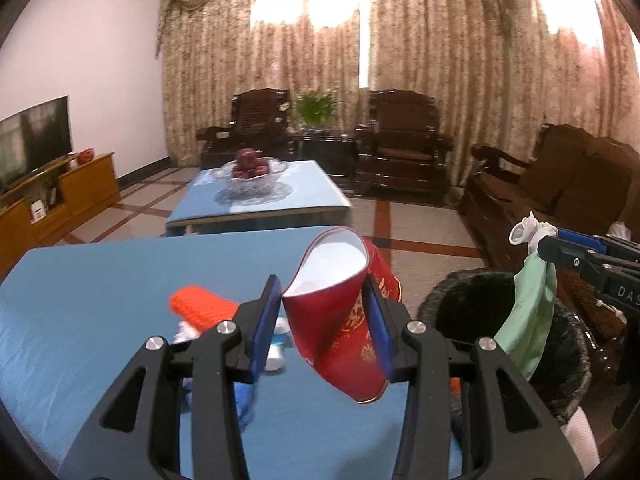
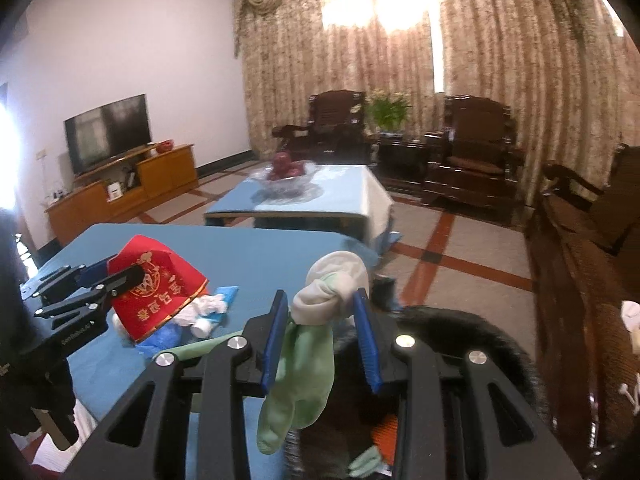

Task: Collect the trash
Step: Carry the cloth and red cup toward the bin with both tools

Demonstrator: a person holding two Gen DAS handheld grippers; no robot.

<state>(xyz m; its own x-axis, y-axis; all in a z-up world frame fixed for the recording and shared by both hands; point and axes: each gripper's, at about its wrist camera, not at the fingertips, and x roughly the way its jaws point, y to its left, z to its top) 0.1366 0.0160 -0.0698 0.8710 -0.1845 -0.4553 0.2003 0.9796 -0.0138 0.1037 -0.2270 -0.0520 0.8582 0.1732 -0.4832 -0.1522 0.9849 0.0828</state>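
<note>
Clamped across its squashed wall in the left gripper (image 1: 324, 316) — red paper cup (image 1: 340, 320), light, already creased, held above the blue table (image 1: 100, 280). Pinched at its knot in the right gripper (image 2: 322, 322) — green glove (image 2: 308, 364), limp, dangling over the black bin (image 2: 460, 332).

We see a red paper cup (image 1: 340, 320) with gold print and a white inside, a pale green sock (image 2: 304, 380) with a white cuff, a blue desk (image 1: 100, 300), and a black bin (image 1: 480, 304).

Bin mouth (image 1: 476, 308) lies open (right gripper (image 1: 560, 256) above its rim).
</note>
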